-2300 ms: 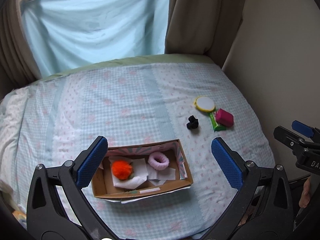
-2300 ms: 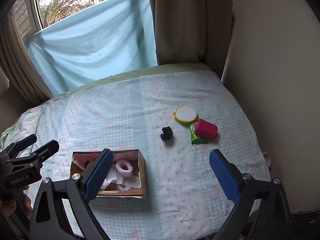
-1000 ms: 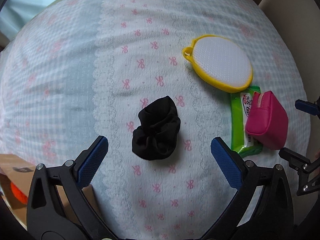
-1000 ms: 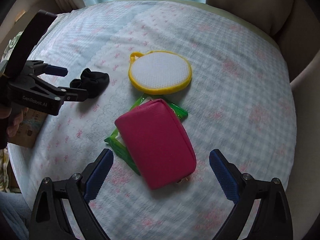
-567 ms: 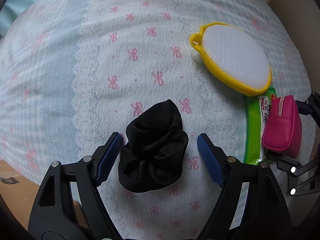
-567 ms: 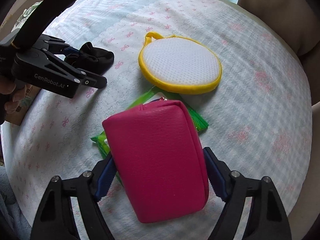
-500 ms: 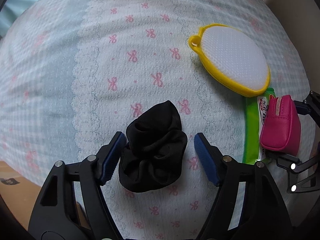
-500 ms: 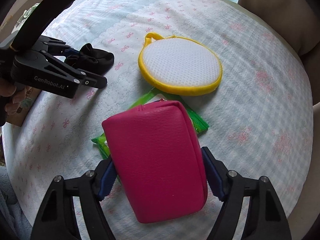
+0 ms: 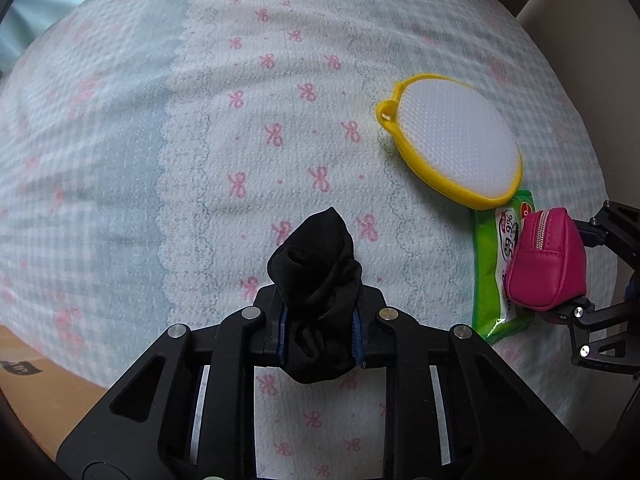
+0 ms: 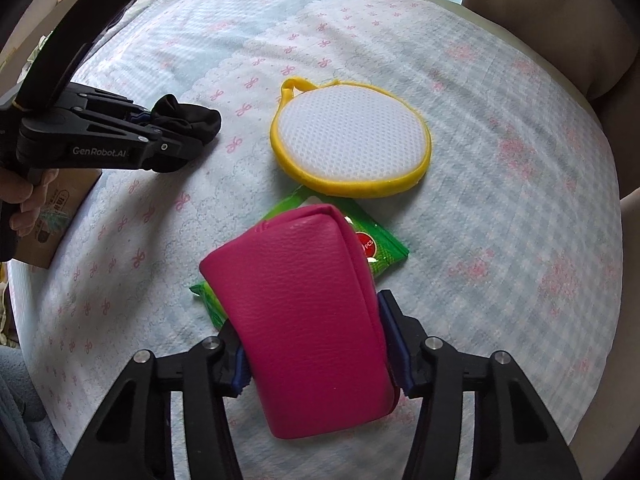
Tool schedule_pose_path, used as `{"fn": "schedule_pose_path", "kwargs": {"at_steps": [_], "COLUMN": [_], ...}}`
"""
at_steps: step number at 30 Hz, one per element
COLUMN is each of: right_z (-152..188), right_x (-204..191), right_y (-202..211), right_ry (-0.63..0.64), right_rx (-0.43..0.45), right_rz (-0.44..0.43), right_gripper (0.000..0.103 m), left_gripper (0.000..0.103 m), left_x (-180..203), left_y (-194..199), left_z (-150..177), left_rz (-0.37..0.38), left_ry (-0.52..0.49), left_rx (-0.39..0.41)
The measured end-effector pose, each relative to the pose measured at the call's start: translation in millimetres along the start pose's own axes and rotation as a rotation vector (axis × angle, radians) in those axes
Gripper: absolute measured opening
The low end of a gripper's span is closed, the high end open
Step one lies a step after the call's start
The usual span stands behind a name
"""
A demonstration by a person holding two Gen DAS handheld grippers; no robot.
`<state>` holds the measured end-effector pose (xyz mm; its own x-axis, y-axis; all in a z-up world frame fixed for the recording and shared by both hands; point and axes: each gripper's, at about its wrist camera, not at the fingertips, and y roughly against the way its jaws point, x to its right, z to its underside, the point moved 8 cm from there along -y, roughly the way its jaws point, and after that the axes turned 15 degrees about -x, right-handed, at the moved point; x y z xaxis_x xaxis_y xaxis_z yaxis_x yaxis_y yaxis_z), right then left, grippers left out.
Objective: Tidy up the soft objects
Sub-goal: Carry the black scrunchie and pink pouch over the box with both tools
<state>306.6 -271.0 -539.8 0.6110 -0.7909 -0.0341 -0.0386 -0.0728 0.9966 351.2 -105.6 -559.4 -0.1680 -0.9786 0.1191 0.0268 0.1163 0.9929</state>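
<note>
My left gripper (image 9: pixel 319 330) is shut on a black scrunchie (image 9: pixel 316 280), which bulges out ahead of the pads on the bed cloth. In the right wrist view the same scrunchie (image 10: pixel 188 120) sits in the left gripper (image 10: pixel 146 120) at the left. My right gripper (image 10: pixel 320 354) is shut on a pink zip pouch (image 10: pixel 308 304), which also shows at the right edge of the left wrist view (image 9: pixel 548 268). A green wipes packet (image 10: pixel 380 248) lies under the pouch. A round white sponge with a yellow rim (image 10: pixel 352 140) lies just beyond it.
The bed cover (image 9: pixel 200 140) is pale blue and white with pink bows. A cardboard box (image 10: pixel 52 216) stands at the left, behind the hand; its corner shows in the left wrist view (image 9: pixel 36 368). A beige wall and curtain (image 10: pixel 560 20) close off the far right.
Both grippers have closed: the left on the black scrunchie, the right on the pink pouch. Half a second ago their jaws still stood apart around these things.
</note>
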Motion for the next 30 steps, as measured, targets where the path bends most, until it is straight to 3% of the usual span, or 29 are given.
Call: {"fn": "schedule_pose_path", "kwargs": {"at_steps": [7, 15, 19, 22, 30], "right_z": [-1, 4, 9, 12, 25], "right_x": [5, 0, -4, -10, -54], "right_y": [16, 72, 110, 146, 247], "right_ry": [-0.085, -0.189, -0.269, -0.323, -0.449], "right_rx": [0.022, 0.100, 0.144, 0.182, 0.280], "right_rz": [-0.017, -0.010, -0.009, 0.050, 0.042], "right_gripper": [0.045, 0.043, 0.043, 0.043, 0.043], "left_gripper": [0.020, 0.020, 0.020, 0.020, 0.020], "left_x": [-3, 9, 22, 26, 25], "left_y": [31, 87, 116, 149, 250], "left_z": [6, 21, 27, 37, 82], "left_rz": [0.009, 0.020, 0.033, 0.040, 0.066], "left_ry": [0.009, -0.003, -0.002, -0.006, 0.000], "left_rx": [0.024, 0.087, 0.128, 0.167, 0.281]}}
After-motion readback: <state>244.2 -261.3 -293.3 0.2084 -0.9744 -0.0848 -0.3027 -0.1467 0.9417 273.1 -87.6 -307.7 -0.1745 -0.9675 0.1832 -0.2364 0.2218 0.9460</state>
